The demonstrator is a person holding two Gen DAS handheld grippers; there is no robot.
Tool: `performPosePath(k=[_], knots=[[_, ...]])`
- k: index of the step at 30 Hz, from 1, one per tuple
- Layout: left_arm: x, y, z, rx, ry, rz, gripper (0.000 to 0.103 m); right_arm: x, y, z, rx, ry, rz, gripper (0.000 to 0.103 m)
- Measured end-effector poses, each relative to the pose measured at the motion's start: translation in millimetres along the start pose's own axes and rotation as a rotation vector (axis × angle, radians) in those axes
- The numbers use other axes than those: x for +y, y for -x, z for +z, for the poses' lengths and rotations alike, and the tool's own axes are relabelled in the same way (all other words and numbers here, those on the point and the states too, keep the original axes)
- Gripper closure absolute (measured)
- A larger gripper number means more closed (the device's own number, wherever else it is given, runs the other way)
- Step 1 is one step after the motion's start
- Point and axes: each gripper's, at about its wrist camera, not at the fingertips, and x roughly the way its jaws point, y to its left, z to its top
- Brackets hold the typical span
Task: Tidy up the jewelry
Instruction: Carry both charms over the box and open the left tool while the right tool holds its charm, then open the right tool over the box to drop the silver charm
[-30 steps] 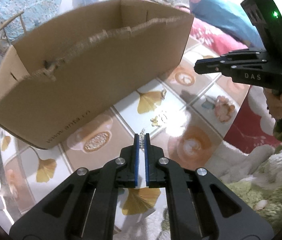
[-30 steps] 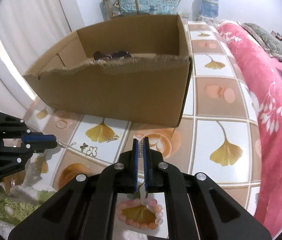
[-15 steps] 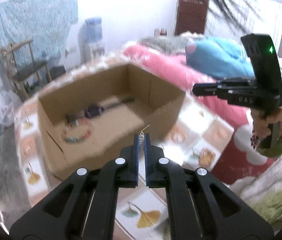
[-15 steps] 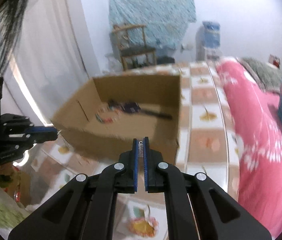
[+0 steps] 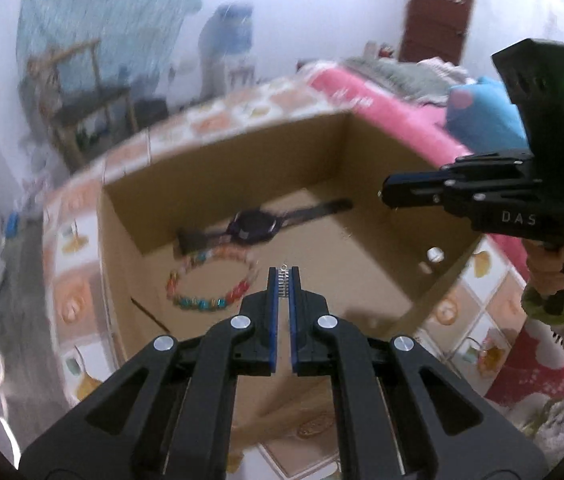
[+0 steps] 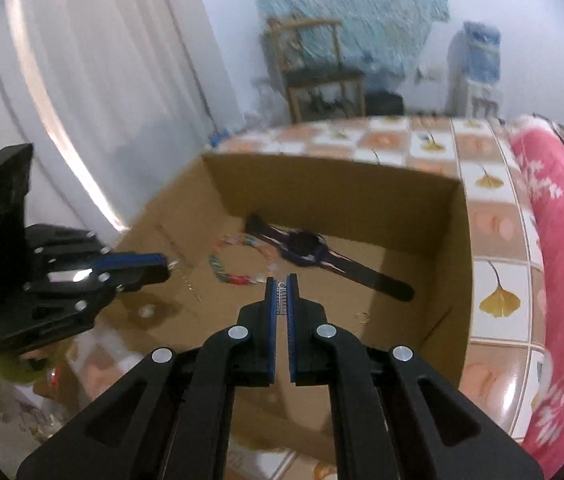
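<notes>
Over the open cardboard box (image 5: 209,184) I hold my left gripper (image 5: 282,280) and right gripper (image 6: 281,286), jaws together — each seems to pinch a thin chain, too fine to be sure. Below lie a beaded bracelet (image 5: 209,280) and wristwatch (image 5: 255,226). Released unevenly, the chain could snag the bracelet — or drape the box rim.

Both tongs (image 5: 282,280) now above box (image 5: 362,280)
</notes>
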Motion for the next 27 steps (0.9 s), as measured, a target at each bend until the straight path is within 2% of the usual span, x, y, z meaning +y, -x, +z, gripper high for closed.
performPosePath(k=[6, 8, 12, 13, 16, 23, 27], knots=[[8.6, -19.9, -8.9, 0.086, 0.018, 0.036, 0.099, -9.1, -30.8, 2.2, 0.104, -0.032, -0.030, 0.098], [9.8, -20.3, -11.1, 0.090, 0.021, 0.027, 0.098, -11.7, -31.9, 2.3, 0.107, -0.048, -0.026, 0.098], [13.6, -18.6, -13.8, 0.084, 0.042, 0.035, 0.091, -17.9, -29.4, 4.5, 0.091, -0.075, -0.025, 0.095], [13.7, -16.3, -13.1, 0.078, 0.047, 0.033, 0.091, -19.0, -26.1, 4.2, 0.081, -0.083, -0.025, 0.094], [15.7, -6.8, -12.8, 0.049, 0.056, 0.043, 0.090, -21.9, -15.8, 6.6, 0.050, -0.093, -0.031, 0.078], [9.4, 30.3, -13.9, -0.051, 0.056, 0.057, 0.076, -32.3, 34.0, 2.2, -0.089, -0.148, -0.018, 0.073], [-3.6, 54.8, -21.5, -0.119, 0.042, 0.050, 0.060, -37.3, 70.7, -11.4, -0.182, -0.197, 0.045, 0.071]])
